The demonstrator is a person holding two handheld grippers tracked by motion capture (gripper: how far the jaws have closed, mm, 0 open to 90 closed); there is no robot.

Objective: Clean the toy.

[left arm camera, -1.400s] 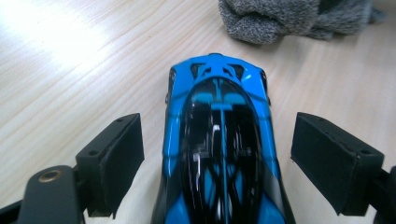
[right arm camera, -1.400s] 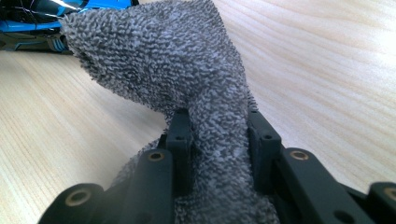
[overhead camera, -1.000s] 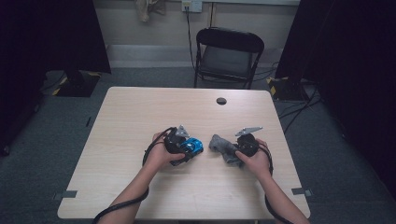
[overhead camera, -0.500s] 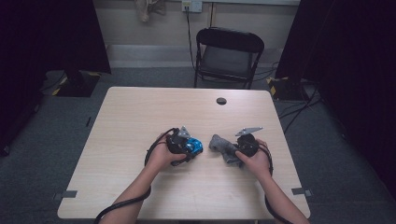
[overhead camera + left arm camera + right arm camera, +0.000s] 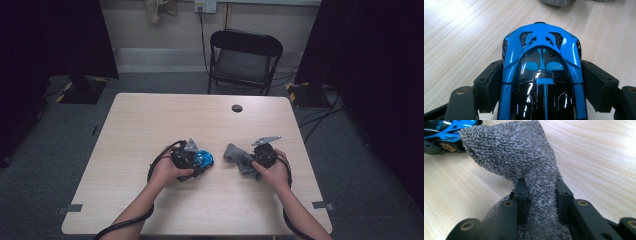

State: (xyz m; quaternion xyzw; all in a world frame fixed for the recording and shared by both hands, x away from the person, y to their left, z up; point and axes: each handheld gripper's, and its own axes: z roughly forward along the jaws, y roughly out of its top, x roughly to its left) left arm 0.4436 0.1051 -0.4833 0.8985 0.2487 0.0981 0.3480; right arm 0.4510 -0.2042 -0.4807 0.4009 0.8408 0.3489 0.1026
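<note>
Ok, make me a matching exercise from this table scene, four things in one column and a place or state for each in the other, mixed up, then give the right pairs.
Things:
1. toy car
2. grey cloth
3. folding chair
4. small black disc

Places or states:
A. stands on the floor beyond the table's far edge
B. pinched between the right gripper's jaws
C. lies alone near the table's far edge
D. blue and black, between the left gripper's jaws, which have just been closing

Pairs: 1-D, 2-B, 3-A, 4-C
</note>
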